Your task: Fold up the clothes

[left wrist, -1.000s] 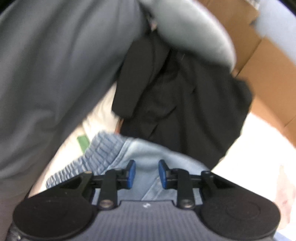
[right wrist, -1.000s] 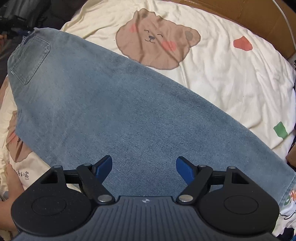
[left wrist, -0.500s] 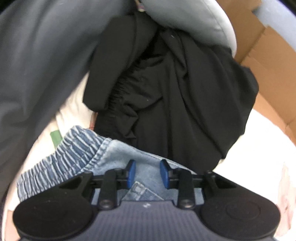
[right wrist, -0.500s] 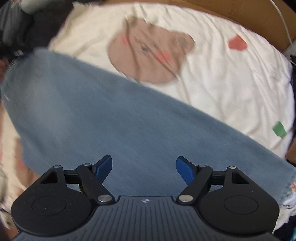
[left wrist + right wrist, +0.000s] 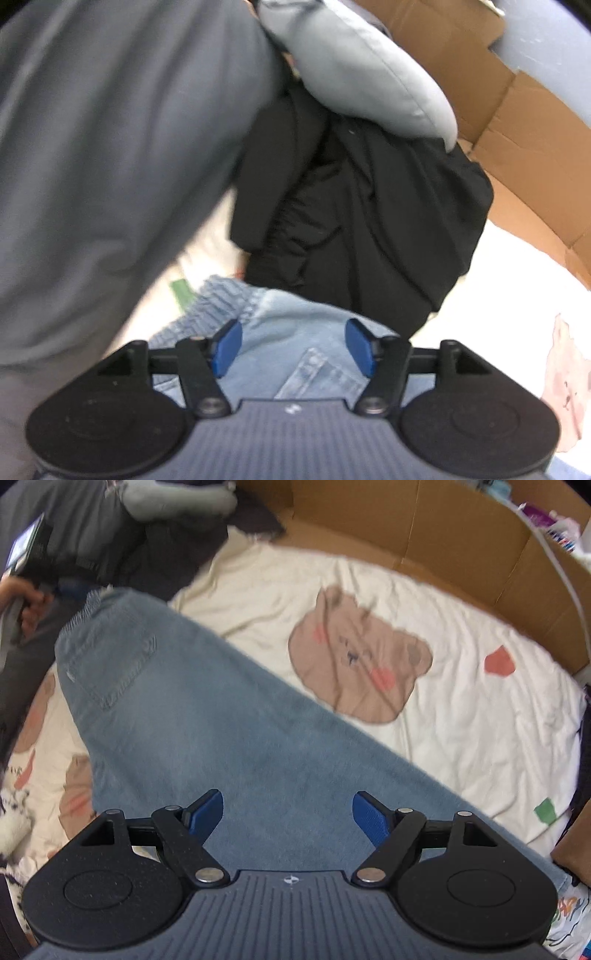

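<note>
Light blue jeans (image 5: 221,720) lie flat across a cream bear-print bedsheet (image 5: 480,720), back pocket (image 5: 110,668) facing up at the left. My right gripper (image 5: 288,805) hovers open above the trouser leg, with nothing between its pads. In the left wrist view, the elastic waistband end of the jeans (image 5: 280,317) lies under my left gripper (image 5: 293,332). Its jaws are opening, and the blue pads stand apart on either side of the denim without pressing it.
A heap of black clothes (image 5: 369,221) lies just past the waistband, under a grey pillow (image 5: 369,74). A person's grey garment (image 5: 110,147) fills the left. Cardboard walls (image 5: 406,528) ring the bed. A hand (image 5: 26,602) shows at far left.
The left jaws have spread from a narrow gap to a wide one over the waistband. The right gripper has risen, so more of the sheet and cardboard shows.
</note>
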### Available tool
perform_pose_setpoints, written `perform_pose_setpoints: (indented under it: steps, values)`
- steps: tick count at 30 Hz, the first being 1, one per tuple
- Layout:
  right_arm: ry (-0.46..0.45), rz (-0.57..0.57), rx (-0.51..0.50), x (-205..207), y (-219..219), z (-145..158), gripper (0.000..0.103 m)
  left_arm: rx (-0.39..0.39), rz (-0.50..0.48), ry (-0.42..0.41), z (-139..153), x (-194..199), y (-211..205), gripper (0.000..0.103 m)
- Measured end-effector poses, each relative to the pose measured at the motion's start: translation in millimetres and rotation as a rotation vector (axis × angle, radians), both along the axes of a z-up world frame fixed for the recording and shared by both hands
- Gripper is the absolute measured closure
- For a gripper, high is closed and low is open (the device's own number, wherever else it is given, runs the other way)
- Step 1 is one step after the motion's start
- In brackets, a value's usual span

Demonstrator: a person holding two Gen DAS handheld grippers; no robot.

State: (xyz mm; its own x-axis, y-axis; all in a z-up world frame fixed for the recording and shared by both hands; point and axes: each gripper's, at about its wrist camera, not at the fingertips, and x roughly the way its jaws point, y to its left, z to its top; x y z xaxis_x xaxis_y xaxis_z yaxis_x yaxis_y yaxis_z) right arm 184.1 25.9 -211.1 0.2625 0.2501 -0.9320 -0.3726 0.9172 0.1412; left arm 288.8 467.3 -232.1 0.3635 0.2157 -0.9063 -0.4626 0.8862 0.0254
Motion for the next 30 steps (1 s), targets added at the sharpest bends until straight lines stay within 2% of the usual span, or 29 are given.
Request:
perform_pose_setpoints:
  steps: [4, 8, 13, 17, 20, 26, 30]
  values:
    - [-0.065, 0.004, 0.048, -16.5, -9.6, 24.2, 0.021, 0.04, 0.064, 0.003, 40.4, -23.9, 5.6, 0.039]
    - [-0.085, 0.033, 0.09, -29.3, -10.7, 45.2, 0.021, -0.042, 0.151, -0.027, 96.6, -59.5, 5.8, 0.036]
    - [-0.149, 0.119, 0.1, -48.4, 1.6, 74.8, 0.021, -0.054, 0.229, -0.018, 159.1, -99.8, -13.9, 0.031]
    - [-0.161, 0.109, 0.119, -60.8, -6.2, 97.9, 0.021, -0.083, 0.19, 0.012, 195.6, -117.5, -30.5, 0.03]
    - [-0.183, 0.083, 0.124, -66.8, -17.2, 112.7, 0.021, -0.076, 0.165, 0.0, 228.6, -132.8, -36.1, 0.028]
    - [-0.17, 0.006, 0.139, -70.3, -42.7, 141.6, 0.021, -0.126, 0.187, -0.026, 294.9, -170.0, -41.3, 0.023]
    - [-0.186, -0.058, 0.159, -74.6, -61.4, 166.5, 0.021, -0.121, 0.17, -0.043, 335.5, -190.2, -47.8, 0.022]
